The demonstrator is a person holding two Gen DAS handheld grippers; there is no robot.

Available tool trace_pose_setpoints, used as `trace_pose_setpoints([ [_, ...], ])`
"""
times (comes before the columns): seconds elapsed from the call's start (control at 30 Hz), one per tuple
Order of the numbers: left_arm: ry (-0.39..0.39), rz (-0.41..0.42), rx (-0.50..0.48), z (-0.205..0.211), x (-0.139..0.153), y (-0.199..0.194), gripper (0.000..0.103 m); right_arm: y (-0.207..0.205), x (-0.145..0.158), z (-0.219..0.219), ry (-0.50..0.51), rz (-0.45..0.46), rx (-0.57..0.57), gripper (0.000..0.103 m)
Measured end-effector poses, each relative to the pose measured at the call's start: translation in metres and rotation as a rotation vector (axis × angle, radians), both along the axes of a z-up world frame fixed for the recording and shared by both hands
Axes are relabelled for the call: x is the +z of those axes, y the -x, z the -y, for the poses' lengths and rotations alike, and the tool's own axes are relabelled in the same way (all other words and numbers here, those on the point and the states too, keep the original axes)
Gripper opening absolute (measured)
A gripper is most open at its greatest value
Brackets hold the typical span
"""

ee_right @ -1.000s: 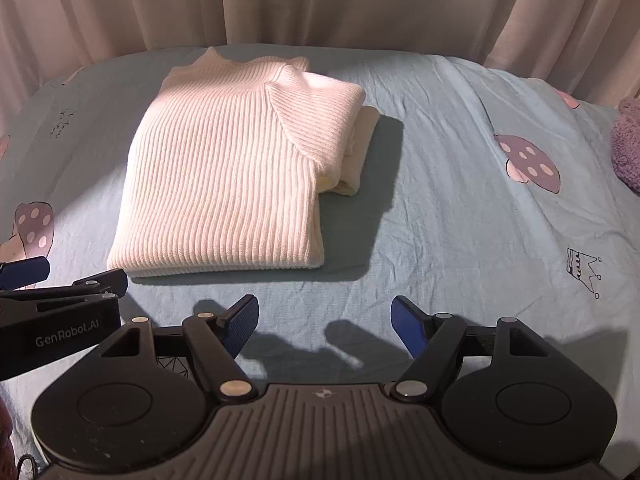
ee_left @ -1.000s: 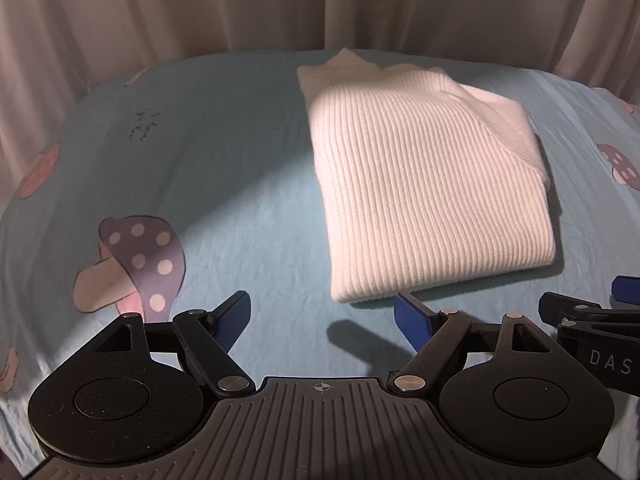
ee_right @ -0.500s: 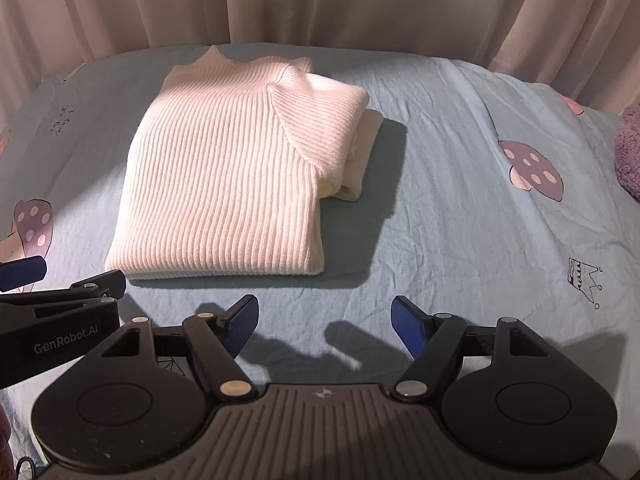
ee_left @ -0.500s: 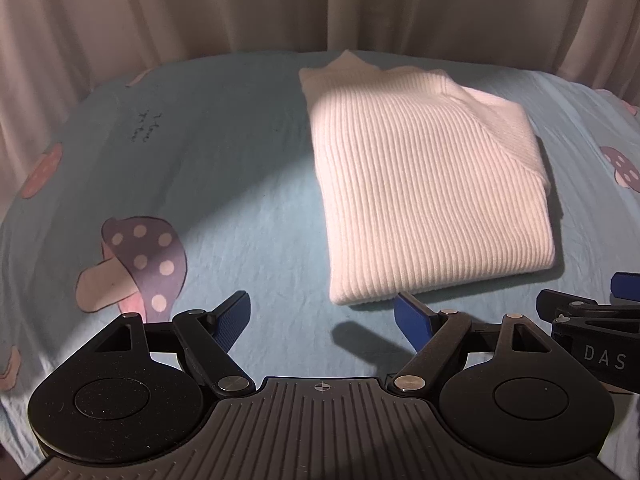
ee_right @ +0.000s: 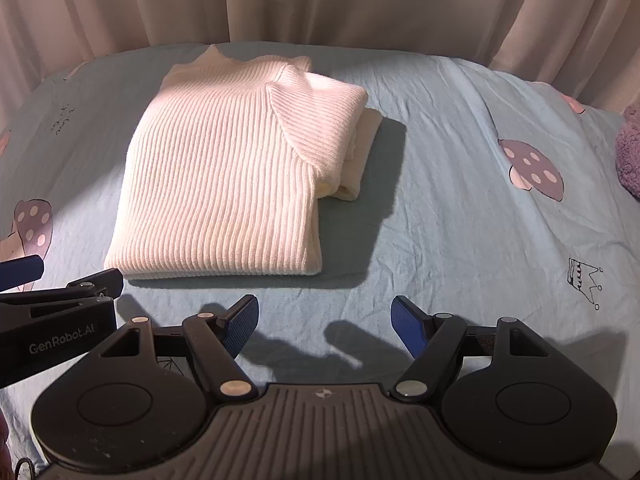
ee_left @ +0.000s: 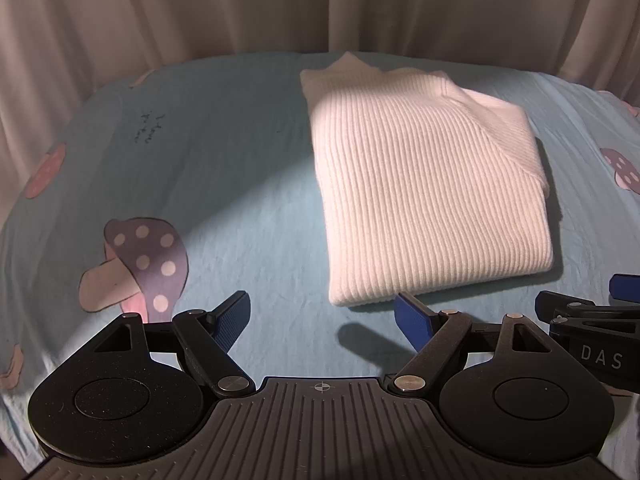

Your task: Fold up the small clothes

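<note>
Neatly folded white sweater (ee_right: 224, 184) lies on blue sheet (ee_right: 460, 220).

Blue mushroom-print bedsheet (ee_right: 460, 208) w/ beige curtains (ee_right: 320, 0) behind, dim light.

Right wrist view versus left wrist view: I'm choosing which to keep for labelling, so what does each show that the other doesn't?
Only the right wrist view shows the tucked sleeve layers at the sweater's side, a small crown print and a fuzzy purple thing at the edge. Only the left wrist view shows the pink round print near the sheet's far edge. Both show the folded white ribbed sweater on the light blue mushroom-print sheet, beige curtains, and each open hand-held gripper short of the hem.
</note>
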State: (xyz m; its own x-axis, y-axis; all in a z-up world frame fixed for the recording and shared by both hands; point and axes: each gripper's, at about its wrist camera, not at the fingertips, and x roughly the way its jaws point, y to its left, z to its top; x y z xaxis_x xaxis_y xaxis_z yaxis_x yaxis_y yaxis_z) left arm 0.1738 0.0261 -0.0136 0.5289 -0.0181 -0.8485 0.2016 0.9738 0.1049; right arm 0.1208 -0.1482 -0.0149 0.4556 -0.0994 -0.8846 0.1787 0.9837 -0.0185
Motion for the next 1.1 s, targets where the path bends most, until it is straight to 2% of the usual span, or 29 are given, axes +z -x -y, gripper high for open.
trace_pose_setpoints([
  [1.1, 0.029, 0.002, 0.006, 0.0002, 0.0028, 0.0026, 0.084, 0.0022, 0.0001, -0.0025, 0.008, 0.006, -0.006, 0.074],
])
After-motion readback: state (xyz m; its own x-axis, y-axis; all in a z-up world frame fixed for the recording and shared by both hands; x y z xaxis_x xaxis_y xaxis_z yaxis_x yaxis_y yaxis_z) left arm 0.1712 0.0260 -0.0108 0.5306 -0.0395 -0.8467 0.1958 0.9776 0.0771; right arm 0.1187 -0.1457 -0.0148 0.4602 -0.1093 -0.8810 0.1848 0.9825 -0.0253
